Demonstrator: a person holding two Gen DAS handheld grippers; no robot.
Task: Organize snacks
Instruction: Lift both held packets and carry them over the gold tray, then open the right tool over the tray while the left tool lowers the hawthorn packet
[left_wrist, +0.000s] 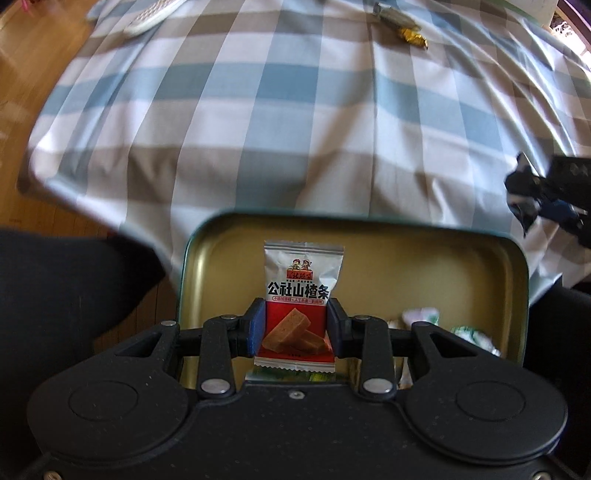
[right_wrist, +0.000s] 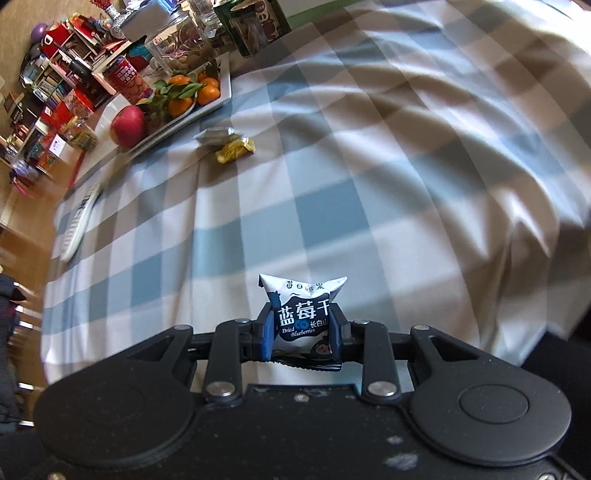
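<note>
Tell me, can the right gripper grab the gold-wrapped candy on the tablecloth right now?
Probably not yet. The right gripper is already shut on the dried blueberry packet, so its fingers are occupied. The path over the checked tablecloth to the gold candy looks open otherwise.

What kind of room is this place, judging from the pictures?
Probably a home dining or living room: a checked tablecloth covers the table, a fruit tray holds tangerines and an apple, and crowded shelves stand beside a wooden floor.
</note>
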